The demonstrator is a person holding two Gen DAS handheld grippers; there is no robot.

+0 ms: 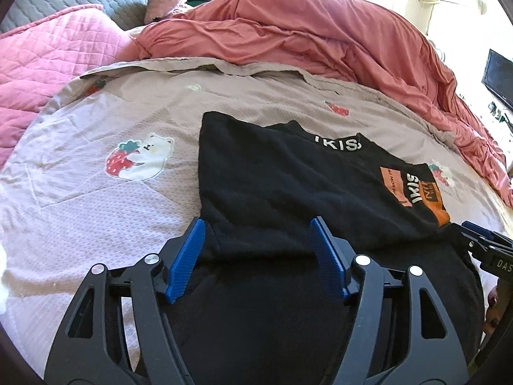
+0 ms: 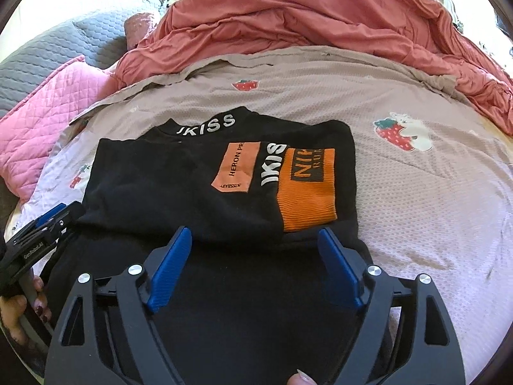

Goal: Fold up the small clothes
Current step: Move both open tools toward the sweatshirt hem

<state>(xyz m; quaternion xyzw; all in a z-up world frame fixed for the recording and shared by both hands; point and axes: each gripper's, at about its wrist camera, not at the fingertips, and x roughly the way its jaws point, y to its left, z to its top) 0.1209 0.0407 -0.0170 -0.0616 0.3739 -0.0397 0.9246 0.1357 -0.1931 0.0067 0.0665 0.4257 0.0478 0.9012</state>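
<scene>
Black knit shirt (image 2: 179, 189), folded rectangular with orange patches, lies flat on the waffle-textured bed cover (image 2: 433, 199). Left gripper (image 1: 258, 234) and right gripper (image 2: 253, 240) stand wide over its near edge, gripping nothing. Bare cover flanks the shirt.

— What lies under the left tongs (image 1: 258, 224)?

— A black garment (image 1: 288, 186), folded over itself on the bed's mauve sheet (image 1: 96, 199). White lettering runs along its collar, and an orange patch (image 1: 413, 192) shows toward its right edge.

— Are the tongs gripping it?

— No. The blue pads (image 1: 187, 256) stand apart, one on each side of the near fold, with black cloth between them and nothing pinched.

— And elsewhere?

— The right tongs (image 1: 477, 234) reach in at the right edge, near the garment's corner. A coral duvet (image 1: 320, 38) is heaped behind, a pink quilted pillow (image 1: 48, 57) at left.
</scene>
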